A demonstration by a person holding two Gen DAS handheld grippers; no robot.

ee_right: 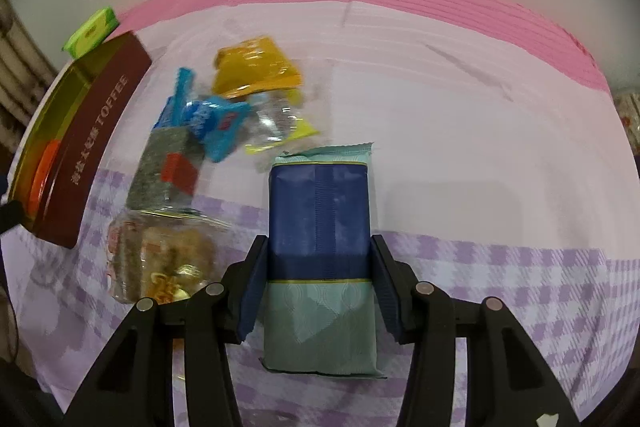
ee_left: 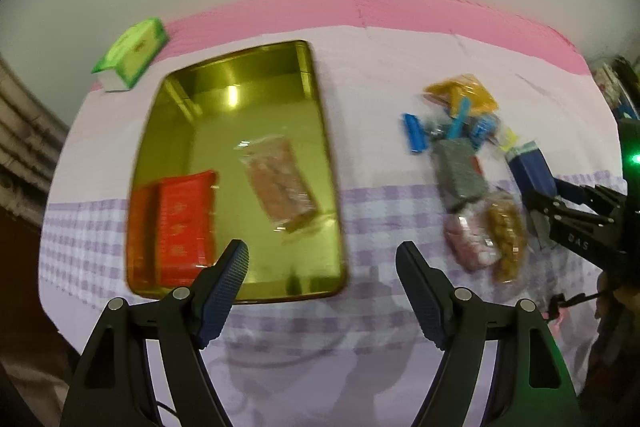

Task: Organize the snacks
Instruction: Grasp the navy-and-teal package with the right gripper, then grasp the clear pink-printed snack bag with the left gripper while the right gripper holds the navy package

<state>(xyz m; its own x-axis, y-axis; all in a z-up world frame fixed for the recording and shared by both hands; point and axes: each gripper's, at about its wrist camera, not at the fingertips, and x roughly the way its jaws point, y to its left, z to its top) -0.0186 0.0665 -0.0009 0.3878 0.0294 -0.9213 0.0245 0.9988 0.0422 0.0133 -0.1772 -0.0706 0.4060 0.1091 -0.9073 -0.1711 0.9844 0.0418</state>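
Right gripper [ee_right: 318, 283]: closed on the blue and teal packet [ee_right: 320, 255], one pad against each long side, roughly at the packet's middle where the navy part meets the teal.
Packet's place: raised off the checked cloth [ee_right: 520, 287] between the right fingers, just right of the loose pile and apart from the tin.
Left gripper [ee_left: 322, 291]: jaws spread wide with nothing between them, hanging over the near edge of the gold tin [ee_left: 332, 155].
Tin contents: a red packet [ee_left: 186, 223] at the near-left and a clear-wrapped brown bar [ee_left: 280, 183] lying slantwise in the middle; plenty of bare floor on the right and far side.
Tin wall: from the right wrist view it shows as a brown band lettered TOFFEE.
Loose pile: a yellow pouch [ee_right: 256, 67], blue wrappers [ee_right: 212, 119], a grey block with a red label [ee_right: 168, 167] and clear bags of nuts or candy [ee_right: 168, 259], heaped together right of the tin.
Green box [ee_left: 132, 55]: beyond the tin's far-left corner, likely not part of the job.
Handling, as I judge it: the packet looks light, a filmy wrapper over a firm block, so it holds its shape; the film could slip, so a mid-length grip across the narrow width seems right.
Clear bags: soft and crinkly, probably best pinched at a sealed end.
Progress: two snacks in, one carried, most left outside.
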